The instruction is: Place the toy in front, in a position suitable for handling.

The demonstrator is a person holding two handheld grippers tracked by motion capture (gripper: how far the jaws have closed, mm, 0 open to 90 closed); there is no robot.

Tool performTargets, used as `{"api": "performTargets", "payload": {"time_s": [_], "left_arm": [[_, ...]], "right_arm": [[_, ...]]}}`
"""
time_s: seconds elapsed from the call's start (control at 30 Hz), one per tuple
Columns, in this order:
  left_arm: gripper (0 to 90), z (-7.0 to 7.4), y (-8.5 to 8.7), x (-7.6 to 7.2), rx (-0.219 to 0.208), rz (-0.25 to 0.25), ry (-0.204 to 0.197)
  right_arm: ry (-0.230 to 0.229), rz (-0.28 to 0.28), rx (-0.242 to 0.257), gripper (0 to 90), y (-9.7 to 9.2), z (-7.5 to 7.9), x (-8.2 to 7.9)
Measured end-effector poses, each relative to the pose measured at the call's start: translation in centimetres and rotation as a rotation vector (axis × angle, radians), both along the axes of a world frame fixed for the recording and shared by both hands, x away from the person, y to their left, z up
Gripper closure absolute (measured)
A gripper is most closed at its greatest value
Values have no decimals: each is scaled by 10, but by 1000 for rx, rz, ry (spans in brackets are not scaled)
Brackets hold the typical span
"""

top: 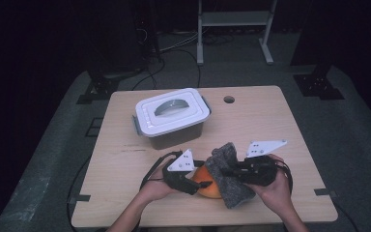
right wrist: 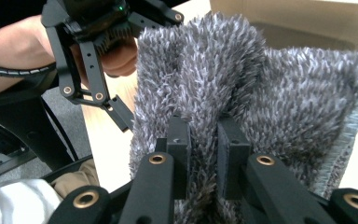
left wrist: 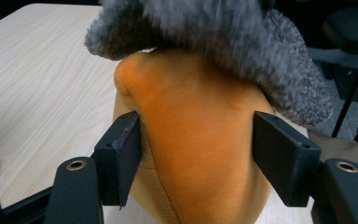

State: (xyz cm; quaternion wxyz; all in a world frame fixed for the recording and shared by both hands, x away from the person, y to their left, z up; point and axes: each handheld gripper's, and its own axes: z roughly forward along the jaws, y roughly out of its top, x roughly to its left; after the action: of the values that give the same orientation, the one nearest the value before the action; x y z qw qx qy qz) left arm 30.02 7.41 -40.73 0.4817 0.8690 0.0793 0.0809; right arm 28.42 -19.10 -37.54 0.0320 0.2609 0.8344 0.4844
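Right claw [right wrist: 200,154] pinched tight on grey fuzzy cloth [right wrist: 261,93] | left claw [left wrist: 200,154] hugging orange soft toy [left wrist: 200,140] on table [top: 251,116] | rub gently, grip toy firmly.

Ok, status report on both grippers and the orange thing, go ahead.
Left gripper jaws around orange plush, left jaw touching. Right gripper shut on grey cloth, draped over plush. Lidded box behind, apart.

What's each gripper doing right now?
Left gripper: jaws around the orange plush toy, left pad touching; grip cannot be told.
Right gripper: shut on the grey fuzzy cloth.
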Motion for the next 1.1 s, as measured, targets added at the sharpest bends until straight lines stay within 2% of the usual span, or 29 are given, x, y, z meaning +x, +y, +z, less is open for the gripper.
{"api": "performTargets", "payload": {"time_s": [0.13, 0.27, 0.4, 0.5, 0.6, 0.7, 0.87, 1.0, 1.07, 1.1], "left_arm": [[349, -2, 5, 5, -15, 23, 27], [344, -2, 4, 6, -23, 24, 34], [341, 0, -2, 0, -25, -5, 14], [340, 2, -9, -7, -19, -43, -9], [341, 2, -12, -10, 6, -53, -29], [348, -1, -8, -7, -3, -53, -16], [348, -2, -4, -5, -2, -59, -13], [344, -2, -1, -2, 6, -59, -3], [312, 0, 1, 0, 15, -49, 21], [277, 3, 1, 2, 19, -33, 50]], "right_arm": [[36, -23, -23, 773, -10, -8, 6], [72, -39, -10, 773, -19, -13, 10], [36, -3, 39, 774, -15, 2, 3], [-1, 20, 36, 773, -6, 12, -3], [-8, 31, -10, 773, 2, 9, -5], [23, 28, 3, 774, -3, 2, 0], [51, -30, -1, 774, -20, -6, 9], [91, -59, 22, 774, -30, -14, 15], [103, -53, 31, 774, -29, -16, 15], [101, -50, 30, 773, -28, -16, 15]]}}
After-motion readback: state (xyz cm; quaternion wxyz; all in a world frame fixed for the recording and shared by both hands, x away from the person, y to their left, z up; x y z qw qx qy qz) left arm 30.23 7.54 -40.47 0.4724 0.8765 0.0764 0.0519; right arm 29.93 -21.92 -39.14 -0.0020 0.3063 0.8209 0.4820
